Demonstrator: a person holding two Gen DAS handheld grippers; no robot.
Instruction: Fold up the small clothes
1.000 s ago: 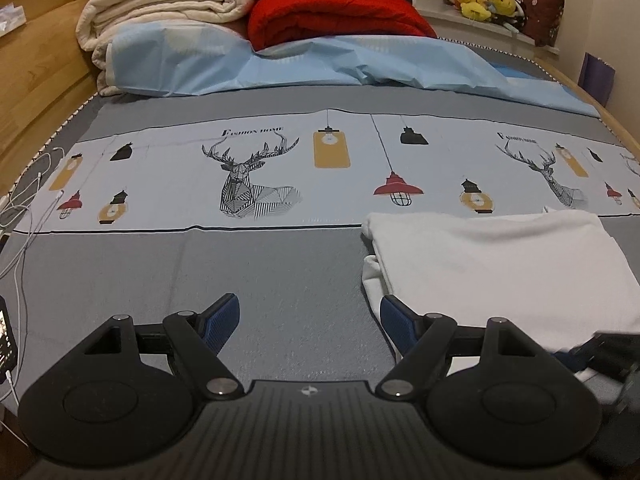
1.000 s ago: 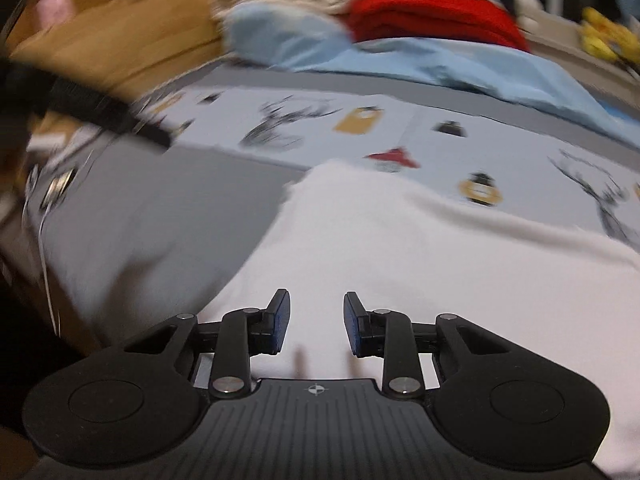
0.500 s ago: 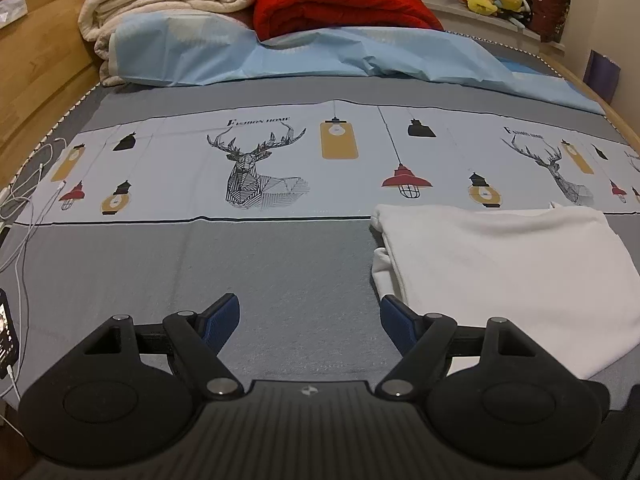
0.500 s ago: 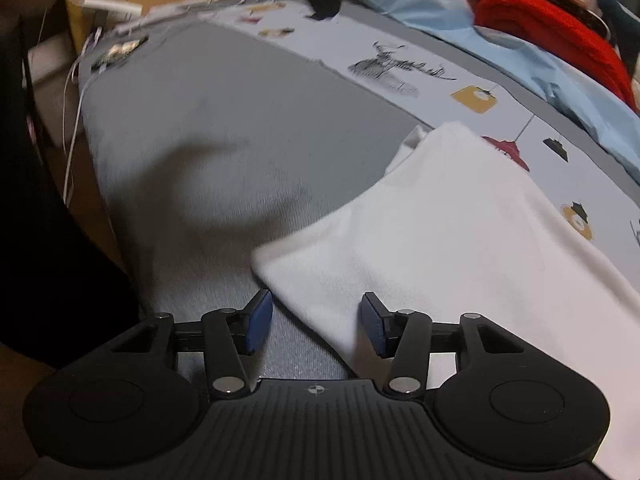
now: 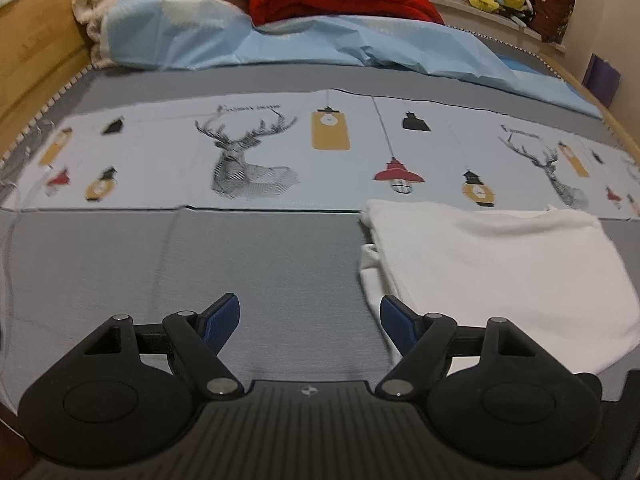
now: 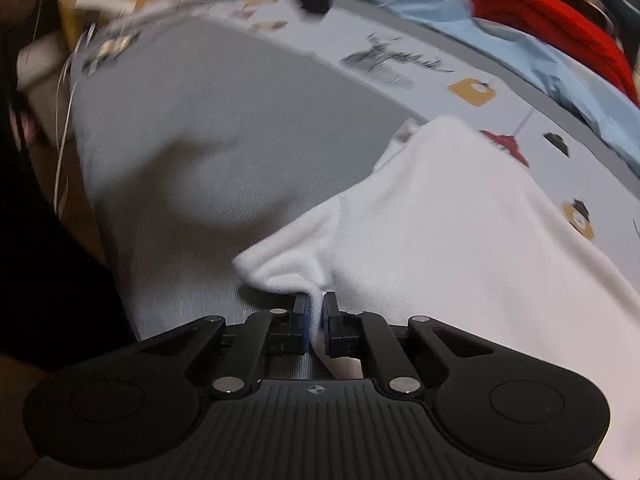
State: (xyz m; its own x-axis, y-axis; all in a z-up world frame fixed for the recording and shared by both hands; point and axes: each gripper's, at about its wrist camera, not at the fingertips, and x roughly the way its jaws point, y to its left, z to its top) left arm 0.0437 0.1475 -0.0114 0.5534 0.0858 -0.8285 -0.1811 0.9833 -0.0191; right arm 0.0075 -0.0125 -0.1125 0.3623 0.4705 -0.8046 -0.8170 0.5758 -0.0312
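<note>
The right hand-held gripper [image 6: 316, 306] pinches the near edge of the white garment [image 6: 440, 232] (cloth puckers there). The left hand-held gripper [image 5: 310, 314] gapes empty over the bed [image 5: 260, 264], garment at its 2 o'clock.

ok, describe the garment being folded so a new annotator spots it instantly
On the bed, find the pale printed band with deer and lanterns. Just below its red lantern lies the white garment, the only plain white cloth on the grey sheet, its near corner pinched in the right gripper.
</note>
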